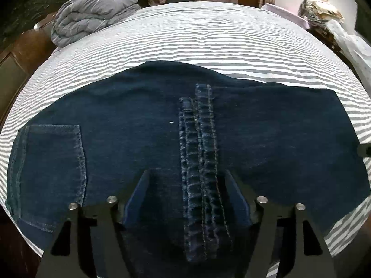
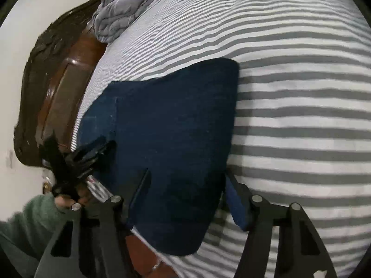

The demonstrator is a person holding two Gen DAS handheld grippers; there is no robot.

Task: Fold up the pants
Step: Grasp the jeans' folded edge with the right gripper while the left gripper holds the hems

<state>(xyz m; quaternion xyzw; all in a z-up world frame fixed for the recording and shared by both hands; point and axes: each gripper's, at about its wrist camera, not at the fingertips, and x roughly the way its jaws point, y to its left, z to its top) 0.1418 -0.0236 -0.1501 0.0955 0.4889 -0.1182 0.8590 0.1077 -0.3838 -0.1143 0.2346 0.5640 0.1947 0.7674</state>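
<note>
Dark blue denim pants point(image 1: 143, 120) lie folded on the striped bed sheet point(image 1: 208, 37), with the stitched leg hems point(image 1: 199, 153) running down the middle and a back pocket point(image 1: 48, 162) at the left. My left gripper point(image 1: 187, 180) is open above the pants, its jaws either side of the hems. In the right wrist view the pants point(image 2: 171, 127) lie as a flat folded block. My right gripper point(image 2: 187, 180) is open over their near right edge. The left gripper point(image 2: 92, 153) shows there at the pants' left side.
A crumpled grey quilt point(image 1: 92, 14) lies at the far left corner of the bed. A brown wooden bed frame point(image 2: 67, 85) runs along the left. Bundled cloth and bags point(image 1: 324, 16) sit at the far right. Striped sheet point(image 2: 301, 115) stretches to the right of the pants.
</note>
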